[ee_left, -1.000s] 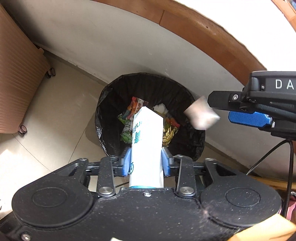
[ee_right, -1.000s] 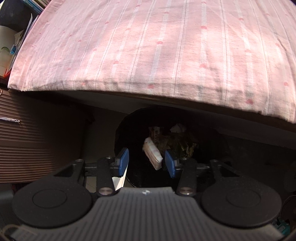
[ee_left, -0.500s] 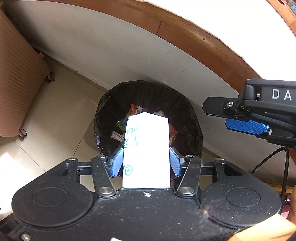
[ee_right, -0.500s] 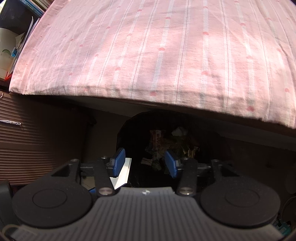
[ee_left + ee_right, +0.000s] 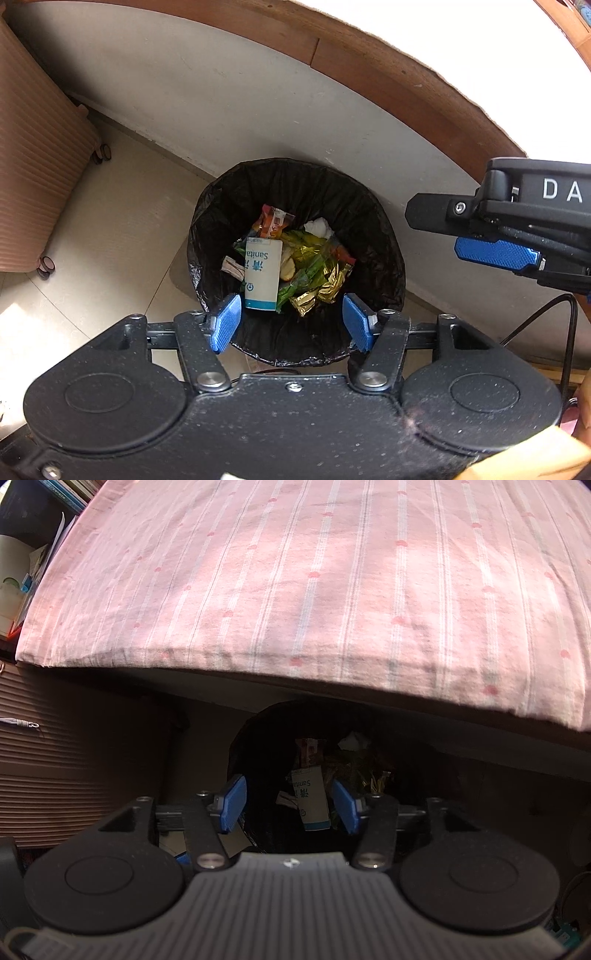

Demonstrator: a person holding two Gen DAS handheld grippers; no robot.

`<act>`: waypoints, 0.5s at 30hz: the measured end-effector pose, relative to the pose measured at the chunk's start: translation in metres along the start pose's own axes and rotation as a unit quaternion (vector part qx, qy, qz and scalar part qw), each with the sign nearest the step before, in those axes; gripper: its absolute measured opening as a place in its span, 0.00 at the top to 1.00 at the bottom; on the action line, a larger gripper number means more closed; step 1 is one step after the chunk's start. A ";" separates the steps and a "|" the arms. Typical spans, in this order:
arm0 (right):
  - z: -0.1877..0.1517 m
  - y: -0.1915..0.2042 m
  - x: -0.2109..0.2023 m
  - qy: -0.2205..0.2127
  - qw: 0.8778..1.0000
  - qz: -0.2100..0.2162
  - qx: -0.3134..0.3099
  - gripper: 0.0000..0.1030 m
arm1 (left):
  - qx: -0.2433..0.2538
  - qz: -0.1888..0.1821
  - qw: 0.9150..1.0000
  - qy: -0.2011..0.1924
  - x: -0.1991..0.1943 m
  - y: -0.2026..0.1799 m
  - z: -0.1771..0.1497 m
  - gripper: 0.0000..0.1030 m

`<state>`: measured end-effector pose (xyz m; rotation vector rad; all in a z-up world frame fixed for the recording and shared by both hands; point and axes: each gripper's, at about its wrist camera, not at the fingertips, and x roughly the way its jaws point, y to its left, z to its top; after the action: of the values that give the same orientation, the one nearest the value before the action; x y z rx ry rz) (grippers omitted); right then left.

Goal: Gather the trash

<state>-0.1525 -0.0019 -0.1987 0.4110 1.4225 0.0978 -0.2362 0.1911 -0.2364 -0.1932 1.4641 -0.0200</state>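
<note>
- Bin liner (image 5: pixel 373 236): thin black plastic, glossy and crinkled.
- Carton (image 5: pixel 261 275): smooth white printed card.
- Wrappers (image 5: pixel 319 275): shiny gold and green foil, creased.
- Left gripper (image 5: pixel 291 323): matt black speckled plastic, blue ribbed pads, bright metal screws.
- Right gripper (image 5: pixel 290 805): matt black discs, grey ribbed plastic body.
- Bedsheet (image 5: pixel 314 583): soft pink striped cloth.
- Bed frame (image 5: pixel 399 85): smooth brown wood.
- Suitcase (image 5: pixel 33 158): ribbed tan plastic.
- Floor (image 5: pixel 107 229): smooth pale tile, slight sheen.

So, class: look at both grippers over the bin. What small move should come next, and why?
Probably lift both away to fetch more trash. The left gripper and right gripper are open and hold nothing, and the white packet already lies among wrappers inside the black-lined bin.
</note>
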 end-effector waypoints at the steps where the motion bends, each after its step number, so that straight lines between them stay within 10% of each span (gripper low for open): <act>1: 0.000 0.000 0.000 0.000 1.000 0.000 0.000 0.35 | 0.001 0.000 1.000 -0.001 -0.001 0.000 0.000 0.43; 15: -0.003 -0.002 -0.001 -0.002 1.000 -0.002 0.002 0.34 | -0.002 -0.003 1.000 -0.021 -0.009 -0.002 -0.001 0.19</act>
<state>-0.1564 -0.0031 -0.1987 0.4115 1.4197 0.0913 -0.2375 0.1901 -0.2274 -0.2006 1.4216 -0.0175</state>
